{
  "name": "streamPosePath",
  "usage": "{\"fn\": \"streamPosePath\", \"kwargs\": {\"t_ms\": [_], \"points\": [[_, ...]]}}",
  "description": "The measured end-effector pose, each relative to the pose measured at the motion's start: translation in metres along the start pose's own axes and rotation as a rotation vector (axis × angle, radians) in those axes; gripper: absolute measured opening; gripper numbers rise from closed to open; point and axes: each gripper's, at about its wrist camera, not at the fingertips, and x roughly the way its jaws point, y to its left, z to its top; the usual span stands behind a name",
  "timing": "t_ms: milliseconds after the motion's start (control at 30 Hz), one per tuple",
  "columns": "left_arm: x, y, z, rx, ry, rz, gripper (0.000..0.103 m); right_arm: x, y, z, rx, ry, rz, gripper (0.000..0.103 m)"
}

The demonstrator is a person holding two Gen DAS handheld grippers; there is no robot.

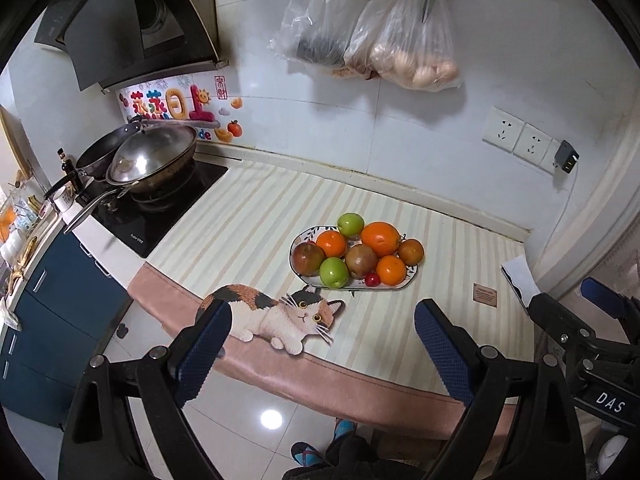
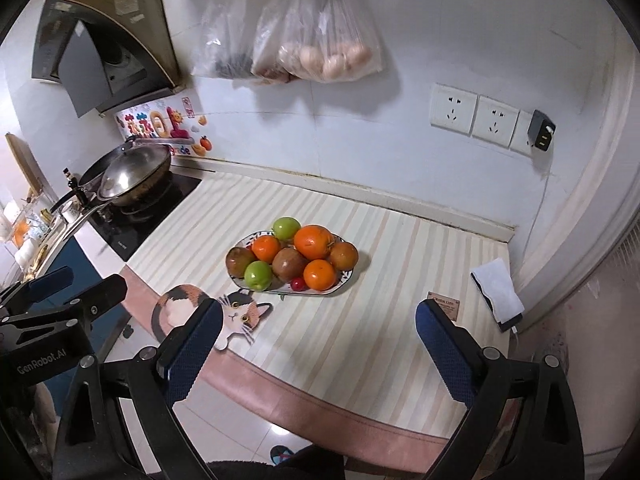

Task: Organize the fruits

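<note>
A patterned plate (image 1: 400,283) (image 2: 344,276) sits mid-counter on a striped mat. It holds oranges (image 1: 380,238) (image 2: 313,241), green apples (image 1: 333,272) (image 2: 258,275), brownish round fruits (image 1: 361,260) (image 2: 289,264) and a small red fruit (image 1: 372,279) (image 2: 297,284). My left gripper (image 1: 324,340) is open and empty, hanging over the counter's front edge, short of the plate. My right gripper (image 2: 320,340) is open and empty, also at the front edge. Each gripper shows at the side of the other's view.
A stove with a lidded wok (image 1: 154,160) (image 2: 134,172) stands at the left. Plastic bags (image 1: 416,48) (image 2: 320,44) hang on the wall above. A white cloth-like item (image 2: 498,292) lies at the right edge. Wall sockets (image 2: 474,114) are behind.
</note>
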Motion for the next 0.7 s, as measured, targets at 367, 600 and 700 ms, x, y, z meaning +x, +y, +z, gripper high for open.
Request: {"fn": "streamPosePath", "kwargs": {"t_ms": [367,600,700], "points": [[-0.023,0.002,-0.015,0.006,-0.031,-0.008,0.094,-0.032,0.011,-0.01,0.007,-0.042,0.013,0.1],[-0.003,0.006,-0.01,-0.005,-0.027,0.031,0.094,-0.013,0.01,-0.005,0.018,-0.03,0.014,0.1],[0.01,0.008,-0.006,-0.011,-0.021,0.048,0.094,0.004,0.01,0.002,0.023,-0.024,0.009,0.1]]}}
